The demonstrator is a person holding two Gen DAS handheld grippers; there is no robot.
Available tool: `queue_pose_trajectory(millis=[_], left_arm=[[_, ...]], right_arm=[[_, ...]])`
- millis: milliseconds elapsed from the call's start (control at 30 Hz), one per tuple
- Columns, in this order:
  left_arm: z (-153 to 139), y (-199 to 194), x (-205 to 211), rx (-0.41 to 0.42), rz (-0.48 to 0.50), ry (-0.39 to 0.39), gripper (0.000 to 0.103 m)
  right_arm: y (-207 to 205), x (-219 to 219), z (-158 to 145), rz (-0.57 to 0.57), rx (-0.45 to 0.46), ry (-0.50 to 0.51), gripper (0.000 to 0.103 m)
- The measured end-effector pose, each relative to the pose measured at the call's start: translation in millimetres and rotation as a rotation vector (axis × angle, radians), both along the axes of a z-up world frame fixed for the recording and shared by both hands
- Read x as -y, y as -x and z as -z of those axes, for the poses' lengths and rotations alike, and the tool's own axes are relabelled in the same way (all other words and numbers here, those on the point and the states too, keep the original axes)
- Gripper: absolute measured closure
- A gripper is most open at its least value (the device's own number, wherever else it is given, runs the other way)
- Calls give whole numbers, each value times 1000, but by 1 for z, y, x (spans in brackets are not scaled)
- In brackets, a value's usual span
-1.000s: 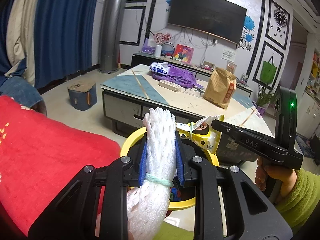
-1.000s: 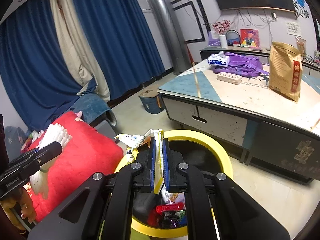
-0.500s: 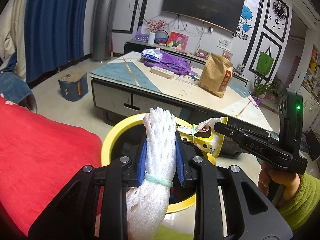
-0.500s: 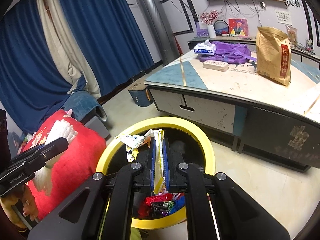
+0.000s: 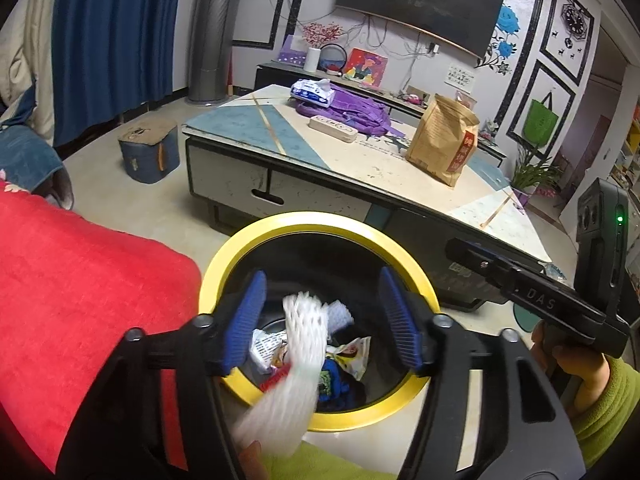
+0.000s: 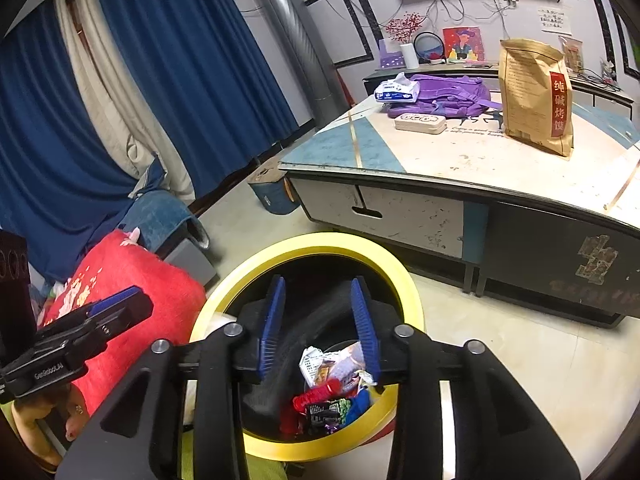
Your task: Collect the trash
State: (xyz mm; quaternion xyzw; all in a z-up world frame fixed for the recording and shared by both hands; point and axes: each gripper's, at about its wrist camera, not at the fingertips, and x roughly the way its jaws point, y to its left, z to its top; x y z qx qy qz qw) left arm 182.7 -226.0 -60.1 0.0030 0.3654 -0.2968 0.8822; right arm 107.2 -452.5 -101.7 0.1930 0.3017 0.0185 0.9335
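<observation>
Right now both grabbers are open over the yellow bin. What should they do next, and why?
Probably lift both away from the bin. The left gripper and right gripper are both wide open and hold nothing. The white foam net looks blurred, as if dropping between the left fingers toward the wrappers inside, so nothing more needs releasing here.

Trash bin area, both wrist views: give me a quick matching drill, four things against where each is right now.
Things:
1. white foam net
2. left tool
3. brown paper bag
4. red blanket

States:
A. standing on the low table
B. beside the yellow bin
C. blurred, loose between open blue pads
D. open above the bin

Pairs: 1-C, 2-D, 3-A, 4-B
</observation>
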Motion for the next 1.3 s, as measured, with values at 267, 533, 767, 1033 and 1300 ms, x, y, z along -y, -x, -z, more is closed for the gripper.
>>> queue_pose_trajectory(millis=[267,533,767,1033,1300], left_arm=[[-4,3,-14,-1,-41,1,11],[-11,14,-38,22,-114,-7,11],[-20,32,-72,68,-195,0,11],[-29,57,-118,122,-289,-2,11],[-36,82,-161,162,-383,-31,11]], right_arm=[[12,-4,-6,3,23,38,44],[31,-24,-23,-23,92,126,18],[44,-58,-38,-67,147,204,6],[49,-103,-45,-144,163,230,6],[55,-154,-50,-231,202,287,6]])
